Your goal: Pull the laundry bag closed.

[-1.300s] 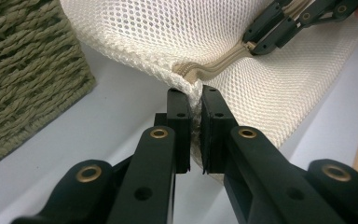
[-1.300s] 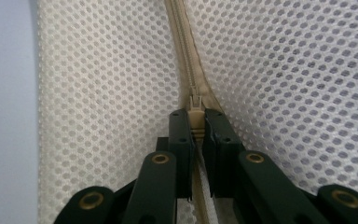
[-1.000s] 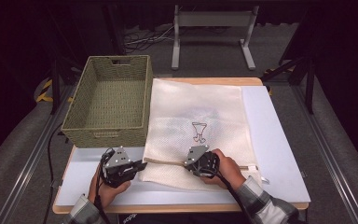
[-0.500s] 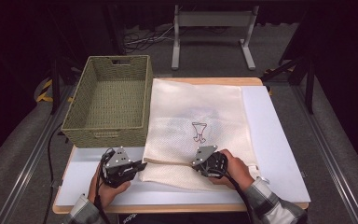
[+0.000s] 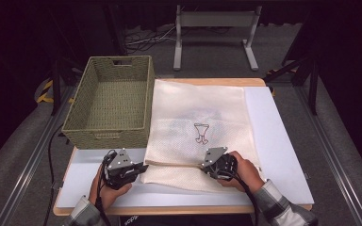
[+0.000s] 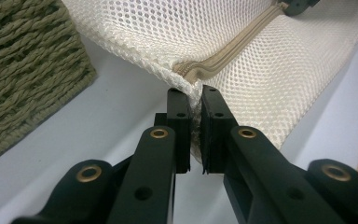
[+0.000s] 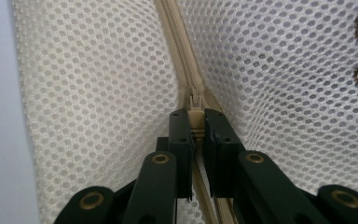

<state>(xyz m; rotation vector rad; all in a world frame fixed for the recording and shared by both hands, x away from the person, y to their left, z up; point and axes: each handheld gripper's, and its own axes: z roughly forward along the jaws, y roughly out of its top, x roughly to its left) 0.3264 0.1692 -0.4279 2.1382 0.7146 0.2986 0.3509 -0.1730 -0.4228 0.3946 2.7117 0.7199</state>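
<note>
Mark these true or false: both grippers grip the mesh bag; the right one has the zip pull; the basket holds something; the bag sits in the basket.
1. Left gripper is shut on the mesh bag corner: true.
2. Right gripper pinches the zip pull: true.
3. The basket holds something: false, it shows nothing inside.
4. The bag sits in the basket: false, it lies on the table beside it.

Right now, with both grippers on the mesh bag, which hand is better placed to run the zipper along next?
Right. The right gripper is shut on the zipper pull, in line with the zipper track. The left gripper pinches the mesh bag at its corner, so it likely serves as the anchor.
</note>
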